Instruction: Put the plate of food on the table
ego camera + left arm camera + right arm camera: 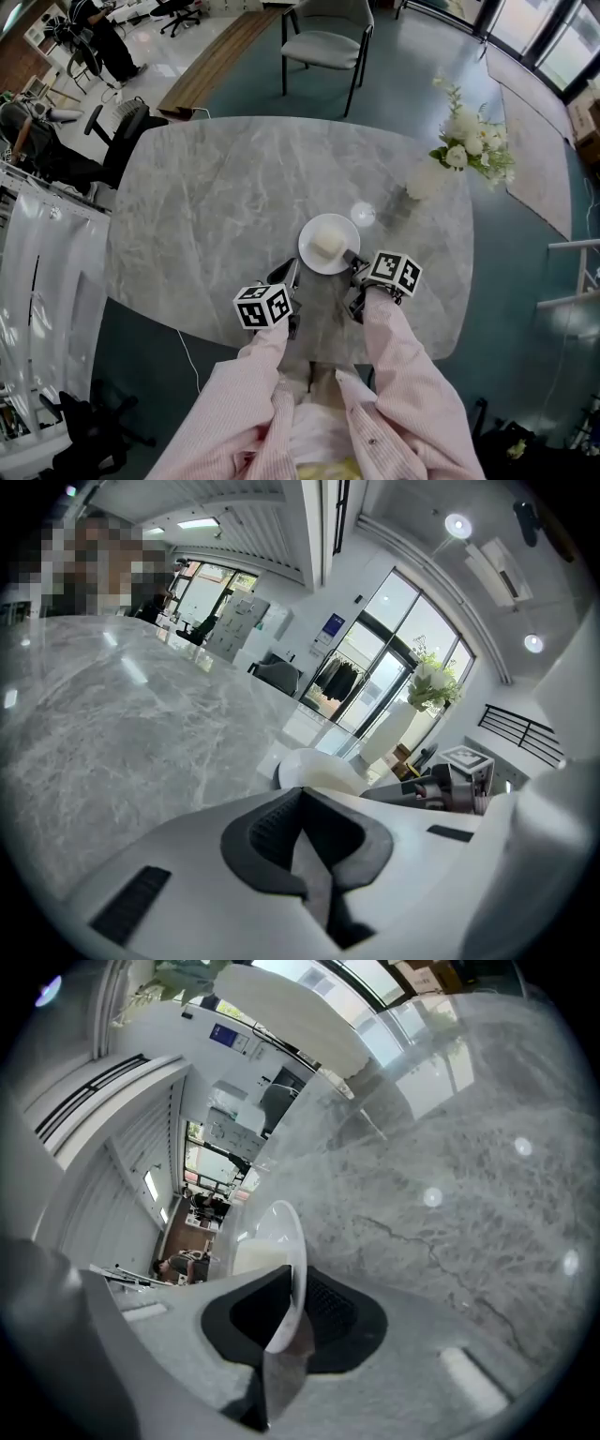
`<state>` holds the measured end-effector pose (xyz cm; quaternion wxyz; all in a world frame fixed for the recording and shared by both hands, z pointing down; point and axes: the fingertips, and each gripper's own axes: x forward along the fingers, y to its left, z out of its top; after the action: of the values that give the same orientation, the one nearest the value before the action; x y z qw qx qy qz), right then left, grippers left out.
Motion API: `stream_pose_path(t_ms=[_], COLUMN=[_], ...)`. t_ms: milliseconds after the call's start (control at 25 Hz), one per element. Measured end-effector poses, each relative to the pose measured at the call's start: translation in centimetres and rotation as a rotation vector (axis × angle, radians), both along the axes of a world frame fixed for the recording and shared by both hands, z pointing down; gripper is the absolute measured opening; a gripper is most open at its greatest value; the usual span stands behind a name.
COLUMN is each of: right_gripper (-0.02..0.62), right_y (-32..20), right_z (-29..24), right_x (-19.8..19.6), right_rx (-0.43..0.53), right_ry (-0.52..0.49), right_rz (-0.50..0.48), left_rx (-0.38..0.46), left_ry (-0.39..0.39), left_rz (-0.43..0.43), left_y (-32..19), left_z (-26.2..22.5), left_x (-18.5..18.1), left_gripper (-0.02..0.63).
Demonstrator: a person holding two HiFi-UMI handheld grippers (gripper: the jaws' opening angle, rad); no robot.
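A white plate carrying a pale block of food rests on the grey marble table, near its front edge. My right gripper is at the plate's right rim and is shut on it. In the right gripper view the plate stands edge-on between the dark pads of that gripper, with the food behind. My left gripper hovers just left of the plate, shut and empty. From the left gripper the plate shows just ahead.
A white vase of flowers stands at the table's right side, with a small clear round thing beside the plate. A grey chair sits beyond the far edge. A black office chair is at the left.
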<state>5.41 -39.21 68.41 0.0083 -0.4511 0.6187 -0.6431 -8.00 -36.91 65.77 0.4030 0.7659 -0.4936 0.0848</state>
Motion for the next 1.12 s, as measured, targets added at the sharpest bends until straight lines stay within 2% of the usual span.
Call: stream_pose_path(t_ms=[400, 880, 1120], right_gripper=[0.069, 0.143, 0.169], right_y=[0.3, 0.9, 1.2], right_z=[0.4, 0.1, 0.0], right_x=[0.0, -0.6, -0.6], right_rx=[0.043, 0.101, 0.111], right_ry=[0.236, 0.447, 0.520], right_rz=[-0.107, -0.200, -0.237], left_rx=[0.005, 0.012, 0.019], left_ry=[0.003, -0.006, -0.003], left_rz=[0.000, 0.001, 0.004], left_y=[0.4, 1.0, 1.2], left_z=[-0.3, -0.8, -1.2], left_x=[0.1, -0.1, 0.0], left_gripper=[-0.002, -0.002, -0.002])
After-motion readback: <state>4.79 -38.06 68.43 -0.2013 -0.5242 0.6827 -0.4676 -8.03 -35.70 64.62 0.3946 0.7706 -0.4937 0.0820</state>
